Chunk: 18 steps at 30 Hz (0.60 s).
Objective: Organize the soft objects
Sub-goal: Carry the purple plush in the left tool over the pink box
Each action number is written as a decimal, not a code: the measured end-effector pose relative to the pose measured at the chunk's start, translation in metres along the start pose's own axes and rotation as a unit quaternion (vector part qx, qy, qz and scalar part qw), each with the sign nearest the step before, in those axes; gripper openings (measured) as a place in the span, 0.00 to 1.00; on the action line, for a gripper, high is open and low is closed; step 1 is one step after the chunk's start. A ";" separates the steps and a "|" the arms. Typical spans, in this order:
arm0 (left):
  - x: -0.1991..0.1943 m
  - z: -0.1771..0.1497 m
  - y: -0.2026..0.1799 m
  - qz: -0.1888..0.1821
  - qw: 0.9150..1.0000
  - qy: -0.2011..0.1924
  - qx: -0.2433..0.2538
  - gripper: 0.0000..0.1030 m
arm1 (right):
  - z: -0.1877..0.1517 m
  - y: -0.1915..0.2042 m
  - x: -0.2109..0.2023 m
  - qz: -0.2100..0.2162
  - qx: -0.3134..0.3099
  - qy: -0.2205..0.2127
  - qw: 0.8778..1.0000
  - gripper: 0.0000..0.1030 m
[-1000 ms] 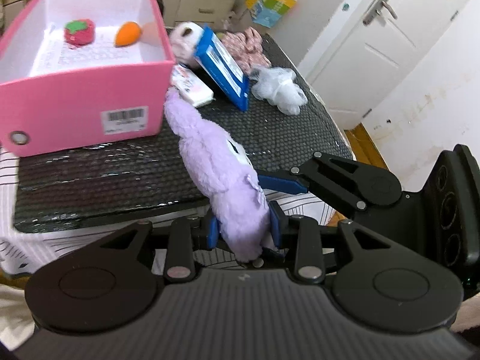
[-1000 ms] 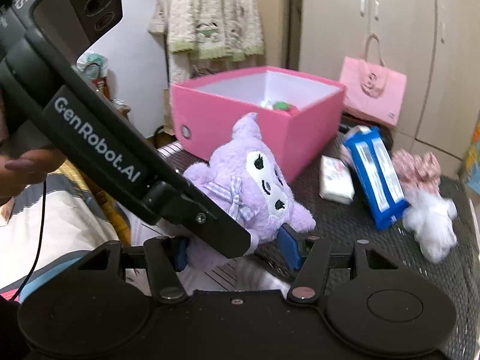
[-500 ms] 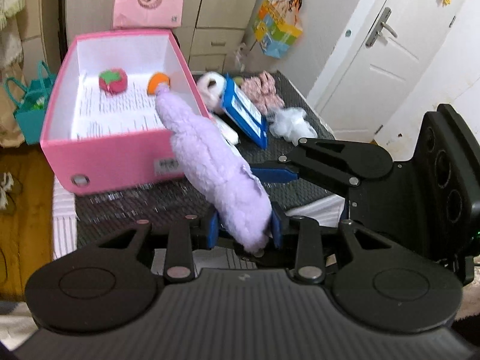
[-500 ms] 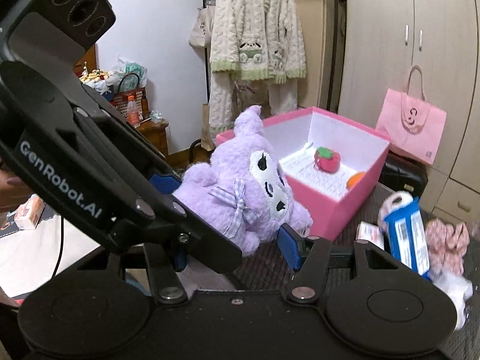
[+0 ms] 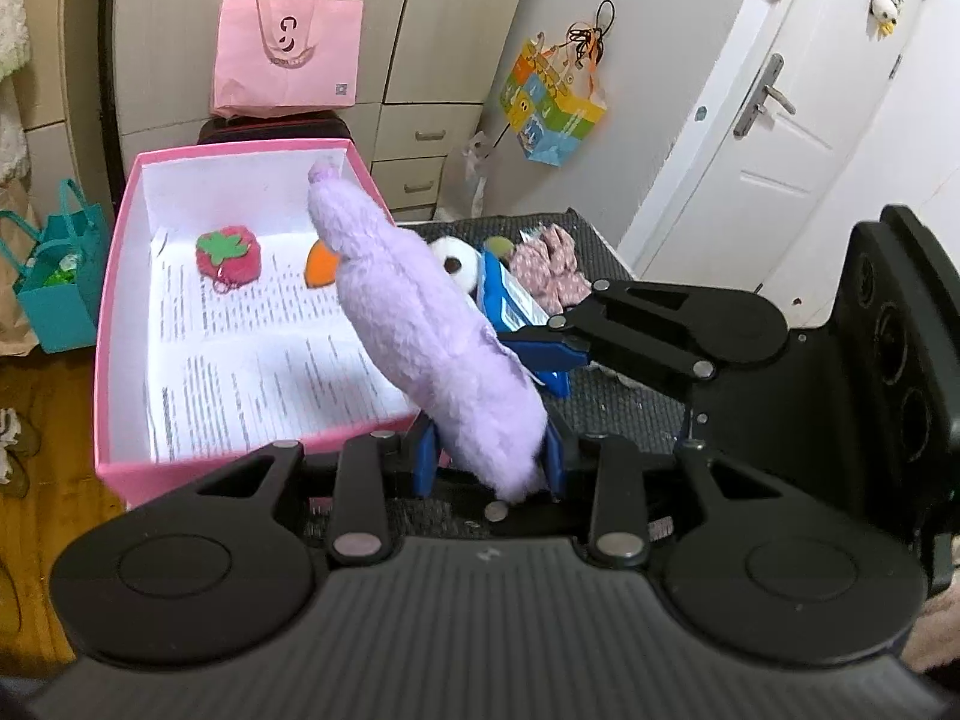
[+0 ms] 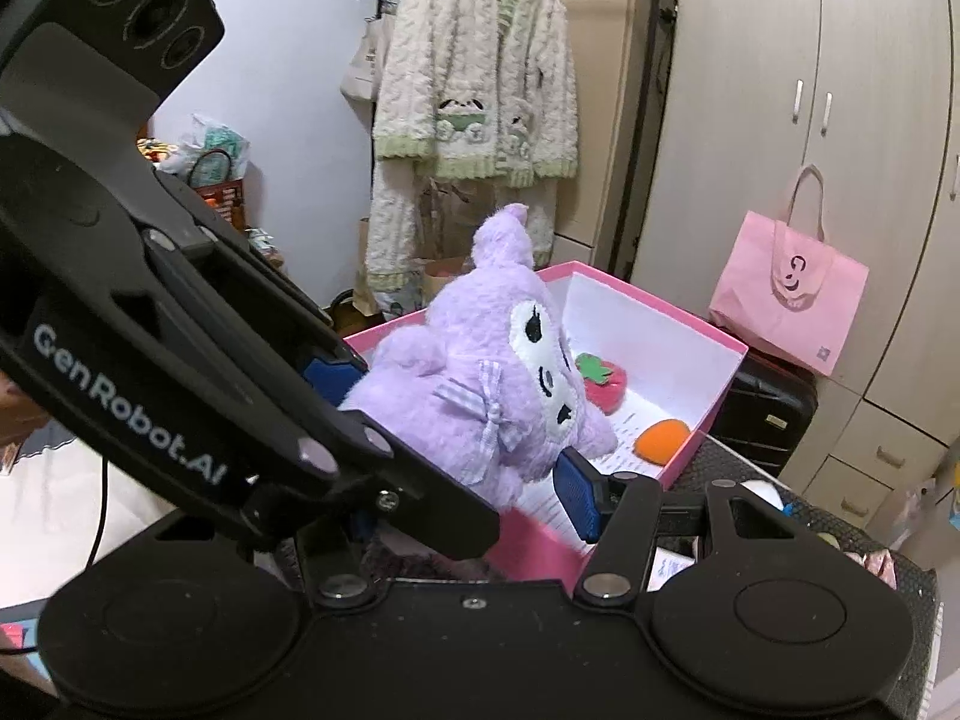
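Lifted off the tabletop (image 5: 618,414) since a second ago, the purple plush (image 5: 432,336) now hangs over the pink box (image 5: 114,300), clamped in both the left tool (image 5: 487,462) and right tool (image 6: 474,495). Only the right view shows its face and "GenRobot.AI" lettering.

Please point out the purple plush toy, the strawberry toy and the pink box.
purple plush toy (image 6: 480,396): right wrist view, on its chest near the bow.
strawberry toy (image 5: 228,254): left wrist view, on its red body.
pink box (image 5: 111,324): left wrist view, on its left wall.
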<state>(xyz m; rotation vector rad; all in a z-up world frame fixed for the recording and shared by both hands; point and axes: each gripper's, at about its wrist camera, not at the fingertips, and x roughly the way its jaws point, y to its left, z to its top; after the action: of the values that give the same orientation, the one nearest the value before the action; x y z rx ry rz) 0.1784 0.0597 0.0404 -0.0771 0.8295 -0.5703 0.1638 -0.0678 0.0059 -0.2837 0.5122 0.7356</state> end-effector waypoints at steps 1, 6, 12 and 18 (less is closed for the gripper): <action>0.003 0.004 0.004 -0.004 1.000 0.001 -0.003 0.32 | 0.002 -0.004 0.006 -0.003 -0.001 0.000 1.000 0.60; 0.018 0.023 0.022 -0.002 1.000 -0.003 -0.011 0.32 | 0.015 -0.018 0.029 -0.009 -0.008 -0.002 1.000 0.59; 0.040 0.041 0.051 -0.016 0.999 0.003 -0.033 0.32 | 0.020 -0.033 0.056 -0.017 -0.006 0.003 1.000 0.59; 0.069 0.054 0.081 -0.029 0.997 0.024 -0.064 0.32 | 0.028 -0.051 0.092 -0.013 -0.001 0.039 0.999 0.59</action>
<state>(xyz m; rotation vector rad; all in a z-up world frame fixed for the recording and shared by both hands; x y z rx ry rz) 0.2904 0.0853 0.0072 -0.2056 0.9122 -0.5749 0.2668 -0.0408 -0.0168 -0.3216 0.5814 0.7025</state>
